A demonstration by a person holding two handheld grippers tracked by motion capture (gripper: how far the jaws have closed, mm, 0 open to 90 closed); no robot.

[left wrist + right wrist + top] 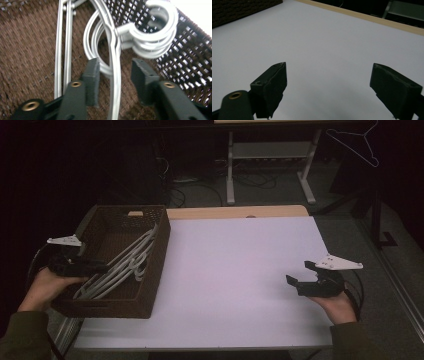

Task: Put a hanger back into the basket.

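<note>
A dark brown woven basket (161, 251) stands at the table's left and holds several pale grey clothes hangers (121, 266) lying crosswise. My left gripper (99, 268) reaches into the basket from its left side. In the left gripper view its jaws (115, 65) stand apart on either side of one hanger's thin arm (115, 82), and the pads do not press on it. The stacked hanger hooks (156, 32) lie just beyond, against the basket wall (190, 60). My right gripper (299, 273) hovers open over the white tabletop (322, 42), its jaws (328, 85) wide with nothing between them.
The white table surface (235, 270) stretches between the basket and my right hand, with a wooden strip (235, 212) along its far edge. One more hanger (356, 144) hangs on a dark stand at the far right. A desk frame (270, 165) and cables sit behind.
</note>
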